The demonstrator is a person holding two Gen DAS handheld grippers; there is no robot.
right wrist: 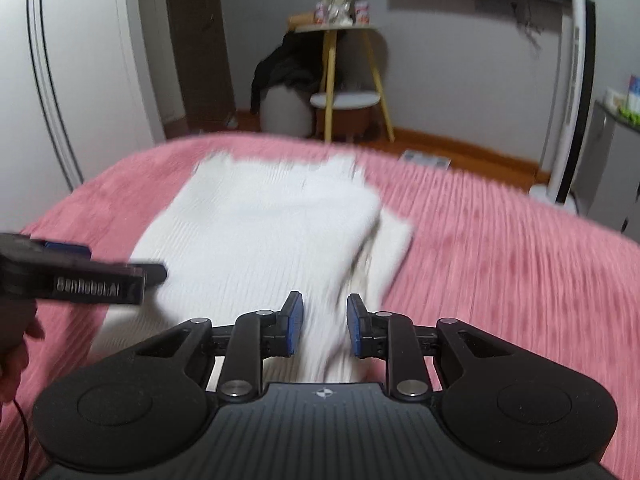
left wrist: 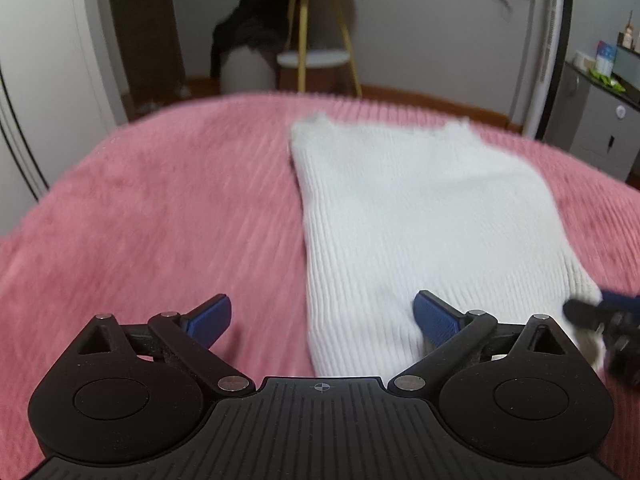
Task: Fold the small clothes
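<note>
Counted: one white ribbed knit garment (left wrist: 424, 216), lying flat on one pink corduroy-textured bedspread (left wrist: 160, 216), partly folded, with a second layer peeking out at its right edge in the right wrist view. Two black two-finger grippers with blue textured pads. Left gripper (left wrist: 322, 318): jaws spread wide, nothing between them, right pad over the garment's near hem. Right gripper (right wrist: 324, 330): jaws narrowly apart, white knit fabric seen between the pads; grip itself not discernible through blur.
</note>
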